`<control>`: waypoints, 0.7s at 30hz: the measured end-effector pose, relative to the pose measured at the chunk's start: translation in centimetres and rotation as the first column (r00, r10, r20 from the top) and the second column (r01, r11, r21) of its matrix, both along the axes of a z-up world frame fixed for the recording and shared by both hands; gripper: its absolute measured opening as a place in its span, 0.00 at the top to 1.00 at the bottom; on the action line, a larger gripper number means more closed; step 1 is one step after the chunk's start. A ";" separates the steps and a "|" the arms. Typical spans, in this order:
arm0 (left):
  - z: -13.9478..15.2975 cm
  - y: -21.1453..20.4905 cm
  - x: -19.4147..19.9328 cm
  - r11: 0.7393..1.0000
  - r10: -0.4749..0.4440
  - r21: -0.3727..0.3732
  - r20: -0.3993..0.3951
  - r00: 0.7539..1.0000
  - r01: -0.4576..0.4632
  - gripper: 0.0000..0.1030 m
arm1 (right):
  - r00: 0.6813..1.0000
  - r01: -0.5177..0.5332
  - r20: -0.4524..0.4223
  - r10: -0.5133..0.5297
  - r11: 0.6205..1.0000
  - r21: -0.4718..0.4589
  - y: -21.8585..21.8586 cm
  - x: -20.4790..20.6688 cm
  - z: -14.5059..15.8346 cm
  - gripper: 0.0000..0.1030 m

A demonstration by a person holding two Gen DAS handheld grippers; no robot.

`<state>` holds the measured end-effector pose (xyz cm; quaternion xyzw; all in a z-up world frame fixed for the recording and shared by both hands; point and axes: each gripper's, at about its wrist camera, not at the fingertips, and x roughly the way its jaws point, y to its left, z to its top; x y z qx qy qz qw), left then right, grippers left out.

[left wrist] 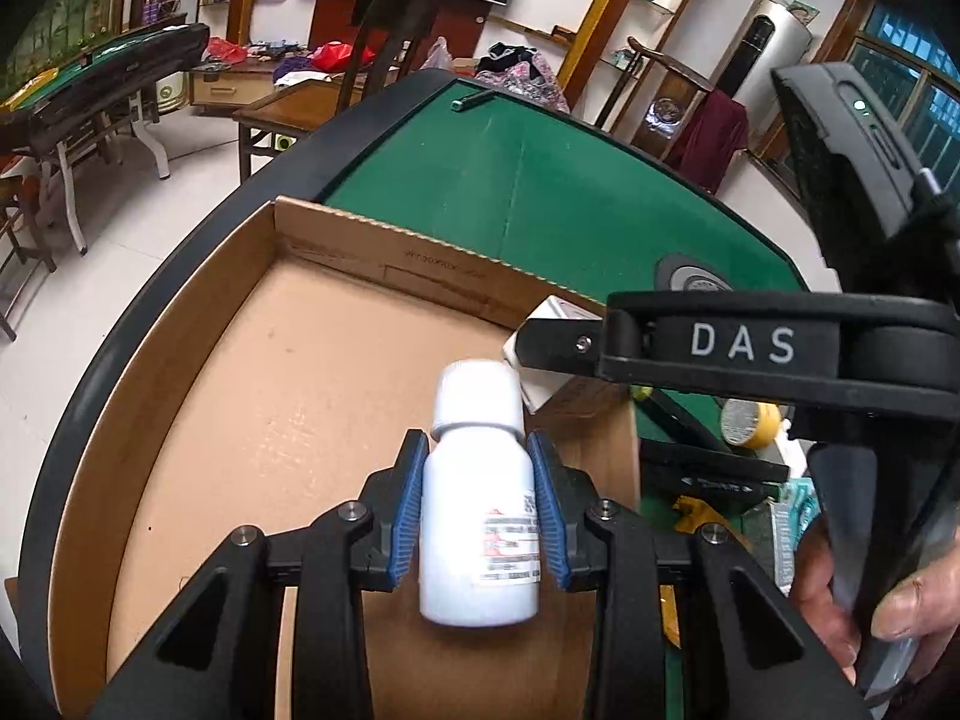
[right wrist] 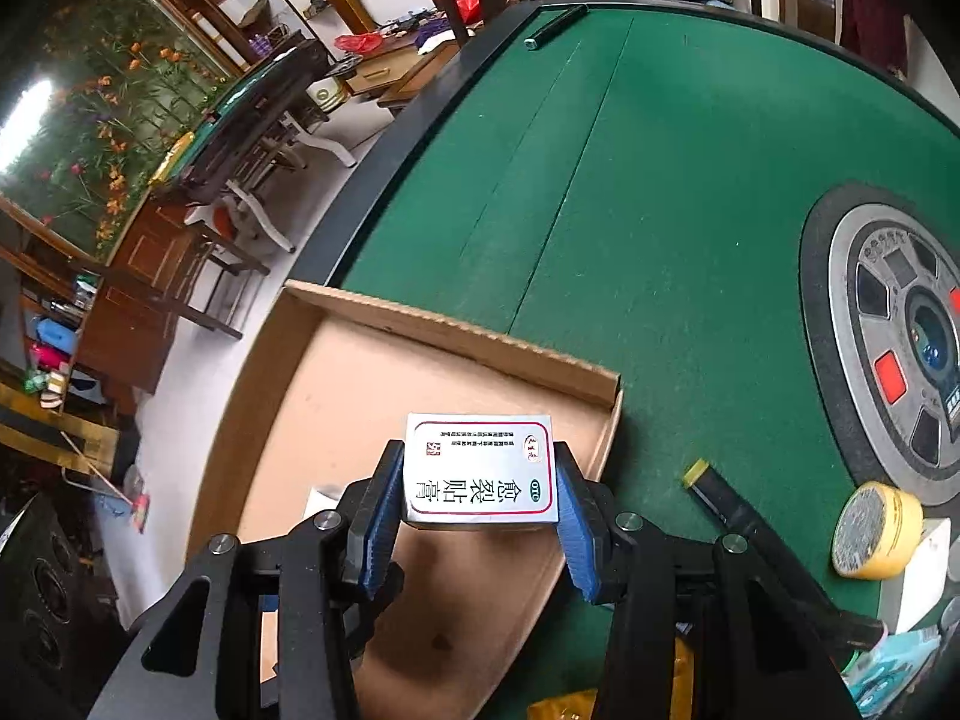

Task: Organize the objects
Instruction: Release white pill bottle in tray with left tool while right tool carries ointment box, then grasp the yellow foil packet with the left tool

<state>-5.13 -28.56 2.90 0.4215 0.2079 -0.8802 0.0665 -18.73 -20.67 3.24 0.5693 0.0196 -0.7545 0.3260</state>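
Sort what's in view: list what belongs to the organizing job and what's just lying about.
In the job:
white bottle, in left gripper
medicine box, in right gripper
cardboard tray

Lying about:
yellow tape roll
black marker
table's centre dial

Both wrist views look forward and down from close above the cardboard tray (left wrist: 252, 372) (right wrist: 372, 372), sharing it and the green table (left wrist: 540, 180) (right wrist: 660, 180).

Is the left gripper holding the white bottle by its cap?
No. In the left wrist view the left gripper clamps the white bottle around its body, below the cap, over the cardboard tray.
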 end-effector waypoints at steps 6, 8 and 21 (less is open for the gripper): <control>0.6 -0.7 0.2 0.998 0.055 -0.022 -0.030 0.998 -0.055 0.41 | 0.999 0.018 -0.039 -0.017 0.999 0.034 0.4 -0.2 0.0 0.47; 1.0 -0.7 0.5 0.998 0.056 -0.016 -0.041 0.998 -0.057 0.40 | 0.998 0.024 -0.061 -0.022 1.000 0.021 1.0 0.1 0.8 0.43; 6.9 6.0 5.7 0.987 -0.077 -0.155 -0.181 0.981 0.049 0.19 | 0.942 0.155 -0.292 -0.167 0.986 -0.062 16.5 4.4 5.8 0.10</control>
